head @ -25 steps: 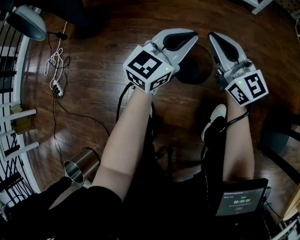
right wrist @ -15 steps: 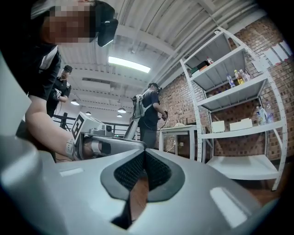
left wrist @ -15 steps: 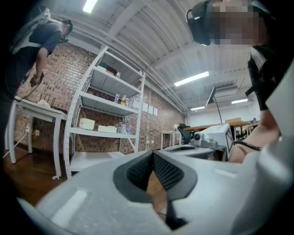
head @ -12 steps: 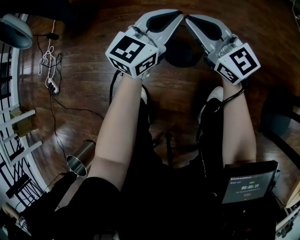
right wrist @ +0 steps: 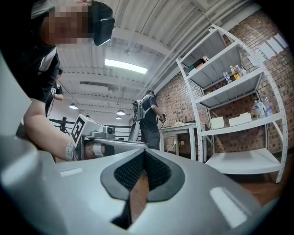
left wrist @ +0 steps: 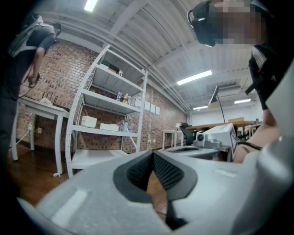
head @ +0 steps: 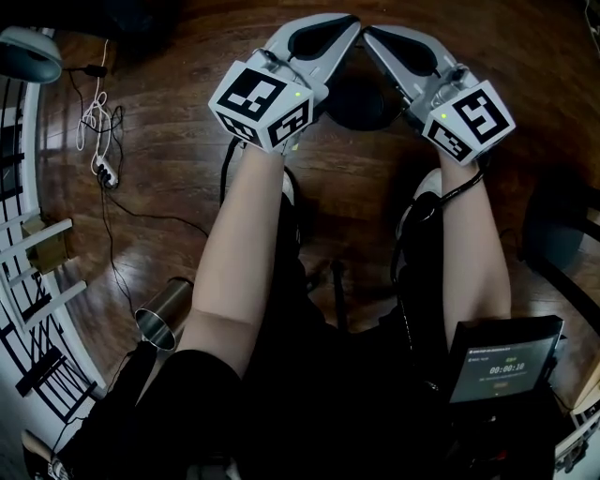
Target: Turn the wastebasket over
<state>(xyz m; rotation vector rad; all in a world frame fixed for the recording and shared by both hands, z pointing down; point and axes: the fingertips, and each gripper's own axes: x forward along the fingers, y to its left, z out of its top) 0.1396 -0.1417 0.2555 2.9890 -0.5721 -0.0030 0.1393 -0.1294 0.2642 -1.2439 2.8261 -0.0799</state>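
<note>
Wood floor (head: 169,159), dark wastebasket (head: 361,101) beneath tongs (head: 345,22) (head: 368,34)

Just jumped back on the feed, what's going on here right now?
A person holds a gripper in each hand, both stretched out level over a dark wastebasket that sits on the wood floor. The left gripper and the right gripper are both shut with nothing between their jaws, and their tips almost meet above the basket. Neither one has hold of it yet.
</note>
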